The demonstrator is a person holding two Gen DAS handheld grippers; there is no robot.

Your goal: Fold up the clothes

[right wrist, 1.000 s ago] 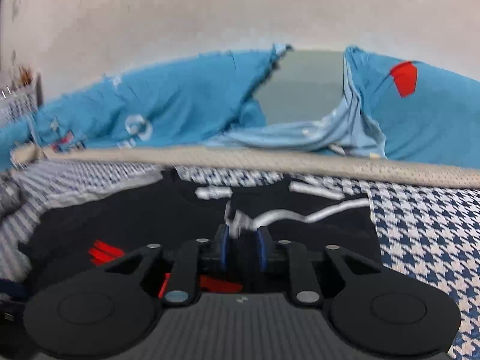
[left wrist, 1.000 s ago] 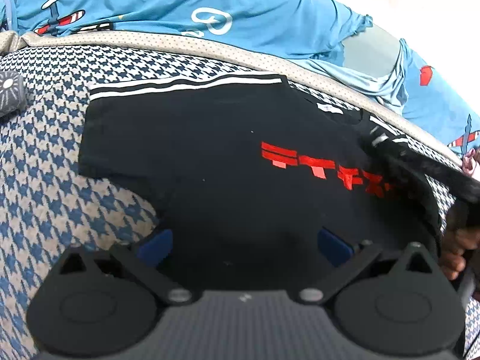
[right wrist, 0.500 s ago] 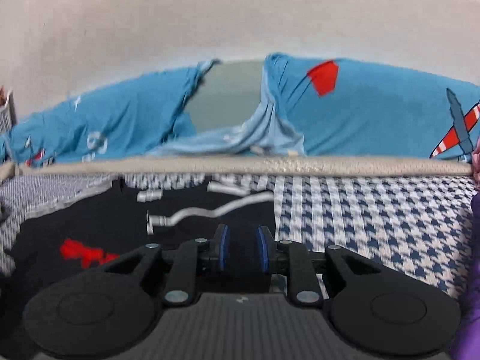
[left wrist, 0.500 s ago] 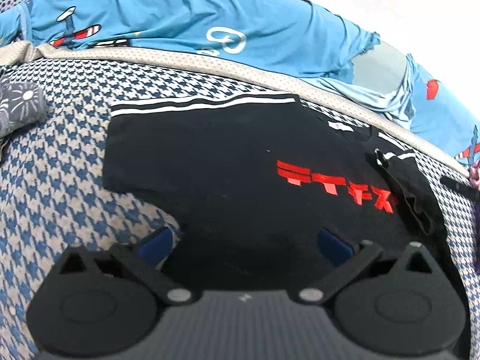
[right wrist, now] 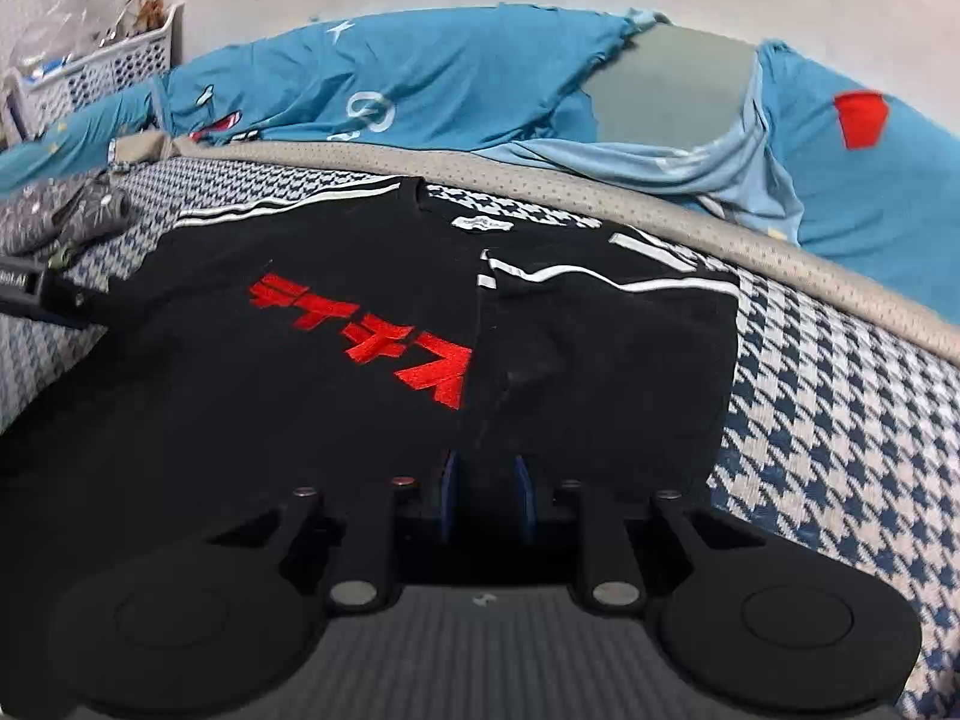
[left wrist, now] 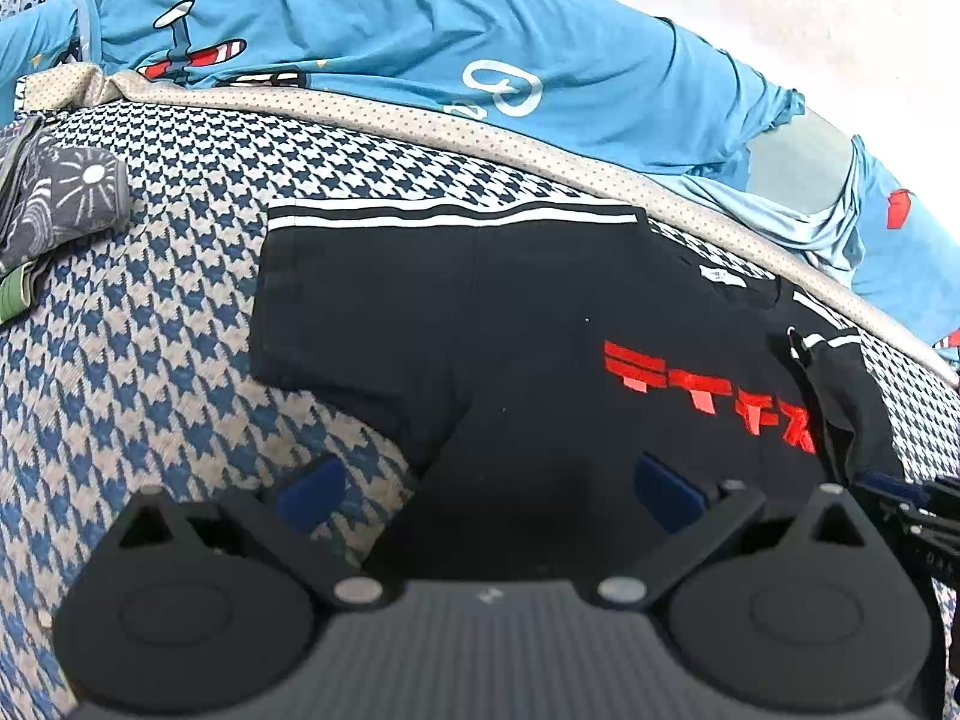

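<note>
Right claw [right wrist: 483, 495] narrow and empty, left claw [left wrist: 489, 489] wide over the black shirt [left wrist: 510, 324]; next, pinch the sleeve [left wrist: 360, 300] at 10 o'clock and fold inward flat.

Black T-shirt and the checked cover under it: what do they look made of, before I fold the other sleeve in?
The black T-shirt looks like soft matte knit, probably cotton jersey: it lies limp, creases gently and has no sheen. Its red lettering looks like flat print. The houndstooth cover looks like thicker woven or knitted fabric, the pattern seemingly worked in; the beige edging looks like dotted mesh.
</note>
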